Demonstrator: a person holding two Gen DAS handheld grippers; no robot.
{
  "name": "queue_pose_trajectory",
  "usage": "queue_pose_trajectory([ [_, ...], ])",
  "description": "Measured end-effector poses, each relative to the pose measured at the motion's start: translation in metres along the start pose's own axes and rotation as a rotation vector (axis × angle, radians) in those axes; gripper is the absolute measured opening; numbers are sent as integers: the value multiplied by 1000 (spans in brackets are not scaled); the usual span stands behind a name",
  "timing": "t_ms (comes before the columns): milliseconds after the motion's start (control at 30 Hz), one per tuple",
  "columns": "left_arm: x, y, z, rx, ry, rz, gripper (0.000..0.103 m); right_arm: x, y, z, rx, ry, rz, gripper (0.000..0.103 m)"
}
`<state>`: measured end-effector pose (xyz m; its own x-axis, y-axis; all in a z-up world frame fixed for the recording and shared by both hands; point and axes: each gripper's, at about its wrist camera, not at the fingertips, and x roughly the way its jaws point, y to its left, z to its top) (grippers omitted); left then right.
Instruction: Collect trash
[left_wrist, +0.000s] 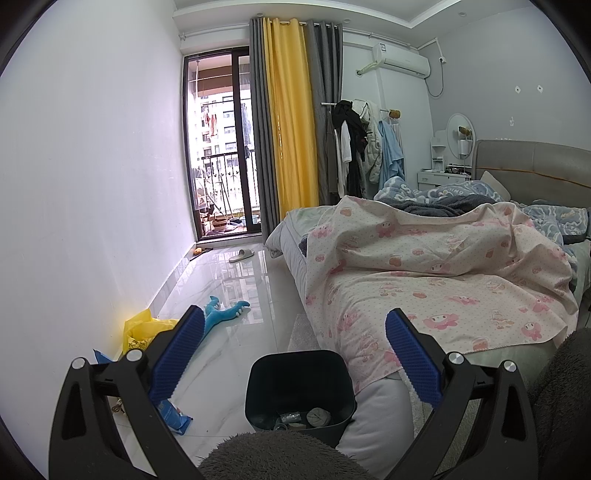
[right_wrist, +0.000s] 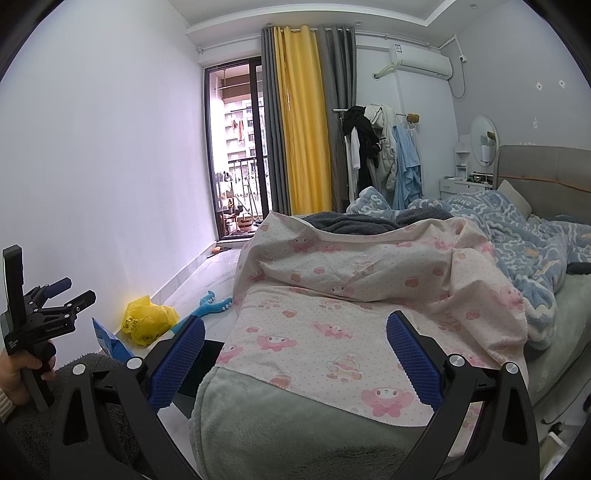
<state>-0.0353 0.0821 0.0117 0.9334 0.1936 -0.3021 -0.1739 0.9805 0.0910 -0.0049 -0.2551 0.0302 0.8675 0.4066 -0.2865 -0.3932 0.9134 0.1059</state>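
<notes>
A dark bin (left_wrist: 299, 391) stands on the floor by the bed's corner, with some crumpled trash (left_wrist: 317, 417) at its bottom. My left gripper (left_wrist: 295, 325) is open and empty, held above and just behind the bin. A yellow plastic bag (left_wrist: 142, 328) and a blue wrapper (left_wrist: 173, 411) lie on the floor by the left wall. My right gripper (right_wrist: 295, 328) is open and empty over the foot of the bed. The right wrist view shows the yellow bag (right_wrist: 149, 319), a blue wrapper (right_wrist: 109, 339) and the left gripper (right_wrist: 66, 291) held in a hand.
A bed with a pink patterned sheet (left_wrist: 424, 280) fills the right side. A blue plush toy (left_wrist: 221, 314) and a slipper (left_wrist: 242, 254) lie on the glossy white floor (left_wrist: 229, 350). A white wall (left_wrist: 92, 184) is on the left, with a balcony door (left_wrist: 221, 147) beyond.
</notes>
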Motion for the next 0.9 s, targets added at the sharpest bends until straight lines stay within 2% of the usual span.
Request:
queue_pose_trajectory([
  [900, -1, 2, -4, -1, 6, 3, 100, 0, -2, 0, -3, 1, 1, 100],
])
